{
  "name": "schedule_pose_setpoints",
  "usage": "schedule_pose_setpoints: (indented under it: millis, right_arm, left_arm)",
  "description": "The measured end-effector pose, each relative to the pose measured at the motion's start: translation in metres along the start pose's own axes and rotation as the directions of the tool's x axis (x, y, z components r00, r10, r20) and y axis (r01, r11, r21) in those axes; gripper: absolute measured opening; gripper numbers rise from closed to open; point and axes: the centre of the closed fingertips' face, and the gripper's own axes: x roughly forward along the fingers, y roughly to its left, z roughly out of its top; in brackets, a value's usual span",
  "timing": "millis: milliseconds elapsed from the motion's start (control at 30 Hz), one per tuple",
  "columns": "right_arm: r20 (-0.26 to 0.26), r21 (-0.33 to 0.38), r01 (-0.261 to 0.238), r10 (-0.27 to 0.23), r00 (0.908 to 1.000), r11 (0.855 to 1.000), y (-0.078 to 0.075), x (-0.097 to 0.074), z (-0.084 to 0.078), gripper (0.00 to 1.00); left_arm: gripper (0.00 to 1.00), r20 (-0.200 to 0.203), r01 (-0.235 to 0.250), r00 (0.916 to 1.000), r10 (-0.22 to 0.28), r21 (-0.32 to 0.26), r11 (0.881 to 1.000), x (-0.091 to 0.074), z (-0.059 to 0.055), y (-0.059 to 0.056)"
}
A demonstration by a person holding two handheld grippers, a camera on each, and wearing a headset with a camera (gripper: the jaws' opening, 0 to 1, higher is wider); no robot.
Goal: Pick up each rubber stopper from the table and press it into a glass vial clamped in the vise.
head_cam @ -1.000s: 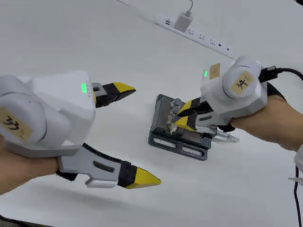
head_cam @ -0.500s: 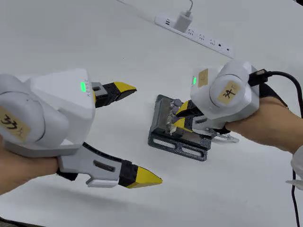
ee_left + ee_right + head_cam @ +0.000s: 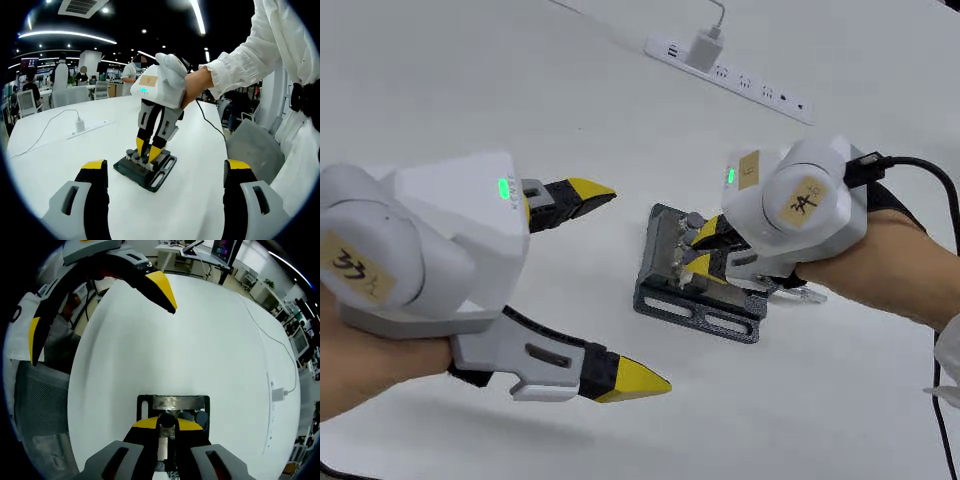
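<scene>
The right gripper (image 3: 704, 246), white-bodied with black jaws and yellow tips, has rolled its body a touch to the left over the dark grey metal vise (image 3: 692, 302) at centre frame since a second ago. The matching left gripper (image 3: 628, 287) has stayed at lower left, jaws spread wide with nothing between them. Over to the right gripper view: its jaws are pinched almost together on a small dark round rubber stopper (image 3: 166, 419) at bottom centre, right above the vise's steel bar. So the stopper is at the vise, in the grip, and not lying on the white table (image 3: 500, 90). It looks like a light, soft, grippy little plug. I'd expect it to squash slightly, and it wants holding by its sides near the top so the lower end is free to enter the neck. The glass is the worry, being stiff and brittle, so I'd push straight down with no sideways lean. Just right of the tips sit grey round tops (image 3: 196, 417) in the vise, possibly vials already plugged, though I can't be sure. The glass vial being filled is hidden under the tips, and I can't make out how deep the stopper sits. In the head view the gripper body covers the right part of the vise.
</scene>
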Motion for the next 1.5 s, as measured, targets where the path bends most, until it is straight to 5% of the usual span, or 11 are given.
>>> schedule_pose_setpoints:
  millis: [400, 633, 1500]
  right_arm:
    - [0.049, 0.045, 0.003, -0.005, 0.9988, 0.999, 0.001, -0.006, 0.006, 0.13]
    - [0.103, 0.088, 0.004, -0.013, 0.9946, 0.996, -0.004, -0.020, 0.009, 0.04]
    - [0.087, 0.107, -0.054, 0.045, 0.9952, 0.993, 0.001, -0.006, 0.003, 0.00]
  left_arm:
    - [0.95, -0.002, 0.002, 1.0000, -0.002, 0.002, 1.000, 0.000, 0.000, -0.001]
    - [0.95, -0.005, 0.003, 1.0000, -0.003, -0.001, 1.000, 0.000, -0.001, -0.001]
    - [0.92, -0.004, 0.005, 1.0000, -0.006, -0.015, 1.000, 0.001, -0.003, -0.001]
